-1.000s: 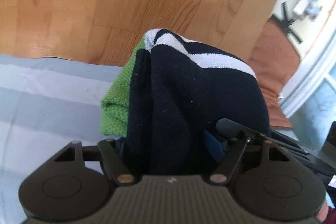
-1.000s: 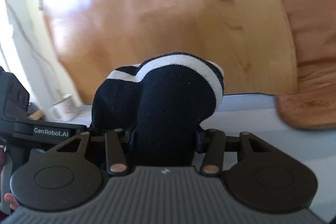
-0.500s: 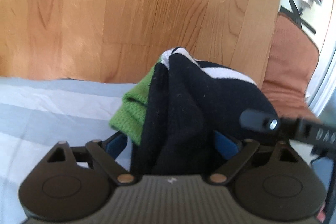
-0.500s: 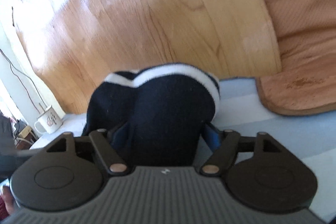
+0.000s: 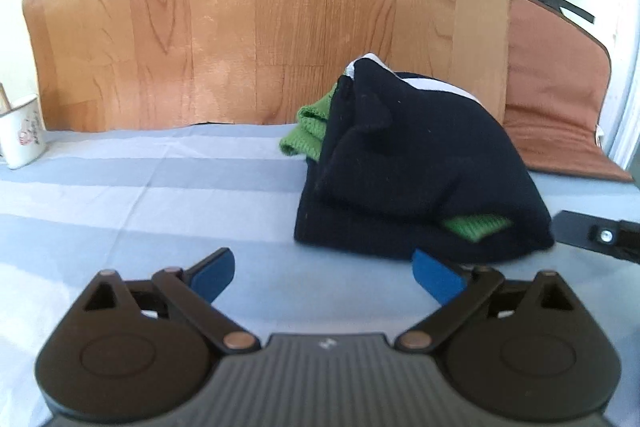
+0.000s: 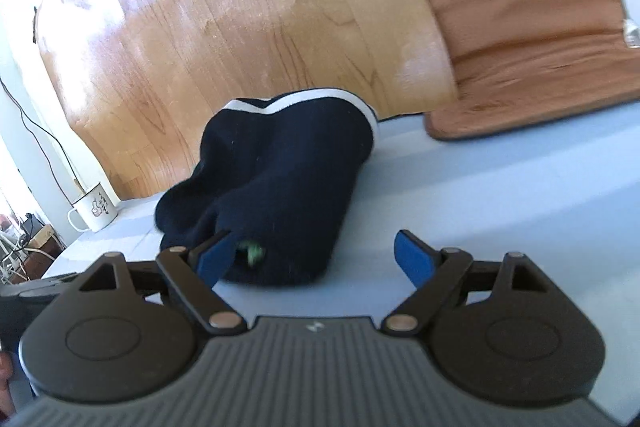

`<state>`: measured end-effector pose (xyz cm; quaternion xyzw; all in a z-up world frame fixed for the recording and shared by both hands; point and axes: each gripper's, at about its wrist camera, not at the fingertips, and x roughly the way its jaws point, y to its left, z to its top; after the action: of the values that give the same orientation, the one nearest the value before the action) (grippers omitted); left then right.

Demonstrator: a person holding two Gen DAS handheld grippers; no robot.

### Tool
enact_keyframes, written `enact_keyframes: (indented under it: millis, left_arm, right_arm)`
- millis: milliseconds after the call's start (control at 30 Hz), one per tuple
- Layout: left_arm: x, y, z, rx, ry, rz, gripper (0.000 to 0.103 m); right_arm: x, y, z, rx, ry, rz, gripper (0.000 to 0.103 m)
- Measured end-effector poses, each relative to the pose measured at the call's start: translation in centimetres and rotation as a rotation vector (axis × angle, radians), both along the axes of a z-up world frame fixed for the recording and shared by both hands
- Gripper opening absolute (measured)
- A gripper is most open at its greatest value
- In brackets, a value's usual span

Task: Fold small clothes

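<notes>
Sweater released onto bedsheet; left tongs, right tongs opening, now empty.

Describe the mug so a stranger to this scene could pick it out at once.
Start at the big wooden headboard behind the striped blue sheet. Follow its foot leftward, away from the bundle of navy and green clothes, to the sheet's far edge. There stands the mug: white enamel with a small drawing, the only hard object on the sheet.

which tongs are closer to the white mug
Left. The mug sits off to the left tongs' left; the right tongs have the dark bundle between.
</notes>
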<state>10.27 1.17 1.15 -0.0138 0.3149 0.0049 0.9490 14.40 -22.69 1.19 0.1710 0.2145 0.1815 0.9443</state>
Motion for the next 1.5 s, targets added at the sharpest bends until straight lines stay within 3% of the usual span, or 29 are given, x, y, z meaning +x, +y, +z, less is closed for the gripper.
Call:
enact_keyframes:
  millis: [167,533,733,1000,1367,1500]
  left_arm:
    - [-3.0,-0.2,-0.1,0.015,0.002,0.002,0.099]
    - [-7.5,-0.7,-0.2,0.071,-0.025,-0.003,0.100]
    - [-8.3,-0.1,0.0,0.048,-0.042,0.006,0.102]
    - [-7.7,-0.1,-0.3,0.012,-0.001,-0.013,0.103]
    - [-7.0,1.0,-0.9,-0.145,0.054,-0.069,0.103]
    - [-7.2,0.8,-0.9,-0.145,0.052,-0.093,0.103]
  right_arm:
    - [-4.2,0.3,-0.1,-0.033,-0.061,-0.063,0.089]
    - [-8.8,0.1,-0.9,-0.033,-0.035,-0.112,0.089]
    - [-9.5,0.2,-1.1,-0.035,-0.028,-0.125,0.089]
    - [-9.5,-0.3,-1.3,-0.007,-0.019,-0.143,0.089]
    - [-8.9,-0.8,-1.6,-0.012,0.031,-0.262,0.089]
    - [-8.7,-0.5,-1.6,-0.031,0.036,-0.244,0.093]
